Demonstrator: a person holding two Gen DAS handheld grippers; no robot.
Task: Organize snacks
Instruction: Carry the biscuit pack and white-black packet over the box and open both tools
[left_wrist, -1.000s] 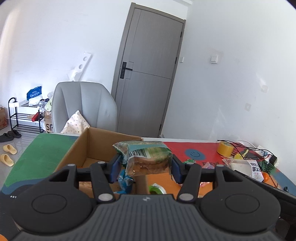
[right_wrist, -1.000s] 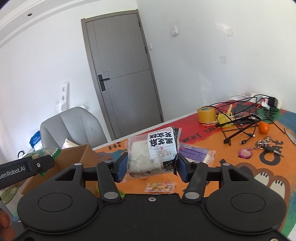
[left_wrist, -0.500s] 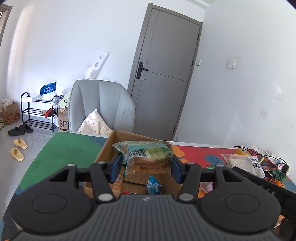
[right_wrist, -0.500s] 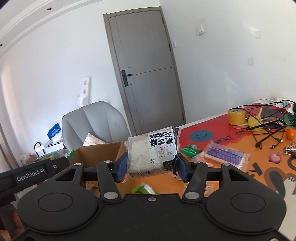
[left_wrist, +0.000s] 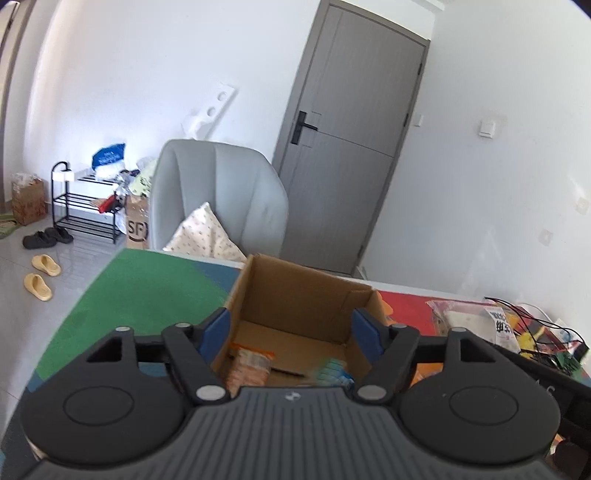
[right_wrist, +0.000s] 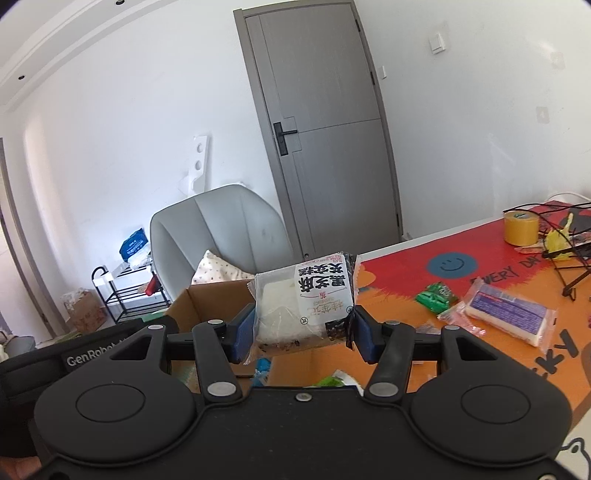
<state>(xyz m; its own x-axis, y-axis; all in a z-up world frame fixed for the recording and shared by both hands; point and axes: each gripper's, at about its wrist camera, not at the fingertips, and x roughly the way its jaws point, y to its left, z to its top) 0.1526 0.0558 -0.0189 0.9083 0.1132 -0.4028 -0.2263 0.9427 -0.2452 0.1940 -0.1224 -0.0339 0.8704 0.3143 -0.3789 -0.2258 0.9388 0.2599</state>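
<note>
The table, covered in a bright mat, was seen with the open cardboard box near its far edge, in front of a grey chair. Compared with a second before, the left gripper no longer carried the green-labelled bread pack: its jaws had just been opening and stood wide over the box with nothing between them. A wrapped snack and a blurred blue-green pack lay inside the box. Bare cardboard floor was left behind them. The right gripper was closed on a white rice snack pack, held above the near box corner, grip unchanged. Only the right view showed a purple-labelled packet, a small green packet and a tape roll on the mat.
</note>
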